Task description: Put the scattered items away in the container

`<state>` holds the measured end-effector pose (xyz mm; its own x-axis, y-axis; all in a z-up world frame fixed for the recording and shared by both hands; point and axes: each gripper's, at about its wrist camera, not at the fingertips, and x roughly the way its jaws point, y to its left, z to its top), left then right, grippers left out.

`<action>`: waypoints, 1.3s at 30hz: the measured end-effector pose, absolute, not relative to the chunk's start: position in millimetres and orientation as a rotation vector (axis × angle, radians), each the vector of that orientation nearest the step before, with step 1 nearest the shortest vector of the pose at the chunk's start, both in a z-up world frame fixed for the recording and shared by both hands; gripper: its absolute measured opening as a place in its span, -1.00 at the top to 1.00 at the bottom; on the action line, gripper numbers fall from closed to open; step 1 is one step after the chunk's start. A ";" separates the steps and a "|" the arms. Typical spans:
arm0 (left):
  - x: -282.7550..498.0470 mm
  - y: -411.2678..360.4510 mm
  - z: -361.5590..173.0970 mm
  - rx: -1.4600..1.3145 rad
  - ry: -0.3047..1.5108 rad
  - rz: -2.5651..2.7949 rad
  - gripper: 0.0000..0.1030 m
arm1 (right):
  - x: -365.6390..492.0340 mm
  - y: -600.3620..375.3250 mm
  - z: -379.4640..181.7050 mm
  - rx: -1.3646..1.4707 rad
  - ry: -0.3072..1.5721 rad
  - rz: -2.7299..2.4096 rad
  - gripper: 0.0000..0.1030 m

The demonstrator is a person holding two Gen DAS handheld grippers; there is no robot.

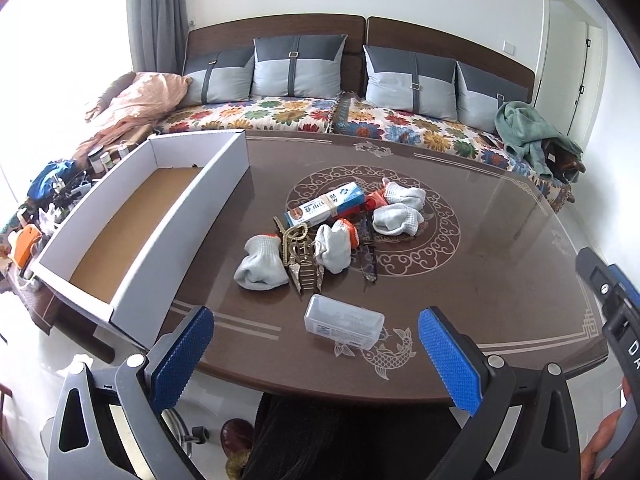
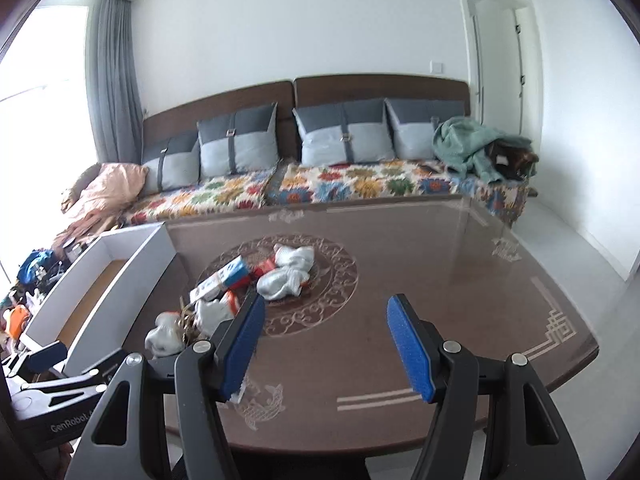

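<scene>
Both grippers' jaws apart, box empty

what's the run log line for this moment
stage: not started | left gripper: open, empty | right gripper: open, empty | box: empty | gloves, clear case: on table

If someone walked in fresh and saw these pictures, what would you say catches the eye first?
Probably the heap of white work gloves with orange cuffs, mixed with a toothpaste box, in the middle of the dark patterned table. Next, the long white cardboard box at the table's left edge, its brown floor showing nothing inside. Nearer the camera, a clear plastic case lies alone in front of the open left gripper.
</scene>
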<state>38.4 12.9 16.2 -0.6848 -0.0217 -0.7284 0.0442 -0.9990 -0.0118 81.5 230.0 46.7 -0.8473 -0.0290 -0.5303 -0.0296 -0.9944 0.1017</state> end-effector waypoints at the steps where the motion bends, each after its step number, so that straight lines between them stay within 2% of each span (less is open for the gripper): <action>1: 40.0 12.0 17.1 1.227 0.039 -2.847 -1.00 | 81.8 231.9 46.3 -0.880 0.204 3.027 -0.26; 12: 49.3 17.5 23.1 1.163 -0.050 -2.831 -1.00 | 83.6 232.4 42.1 -0.859 0.391 3.148 -0.26; 18: 41.6 14.4 18.9 1.186 -0.061 -2.818 -1.00 | 74.2 219.4 36.7 -0.920 0.347 3.142 -0.26; 27: 19.3 2.9 -9.2 1.287 0.029 -2.797 -1.00 | 53.2 203.6 5.8 -1.039 0.248 3.161 -0.26; 33: 15.7 1.4 -39.0 1.456 0.120 -2.784 -1.00 | 33.8 210.9 -26.8 -1.214 0.271 3.081 -0.26; 39: 39.0 -4.1 -26.9 1.279 0.248 -2.917 -1.00 | 22.2 218.1 -35.9 -1.247 0.277 3.026 -0.26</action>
<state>39.0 -4.1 -26.9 -0.6781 0.1104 -0.7266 0.0140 -0.9865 -0.1630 22.2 218.1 -35.9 -0.7029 -0.1953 -0.6839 0.0676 -0.9756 0.2090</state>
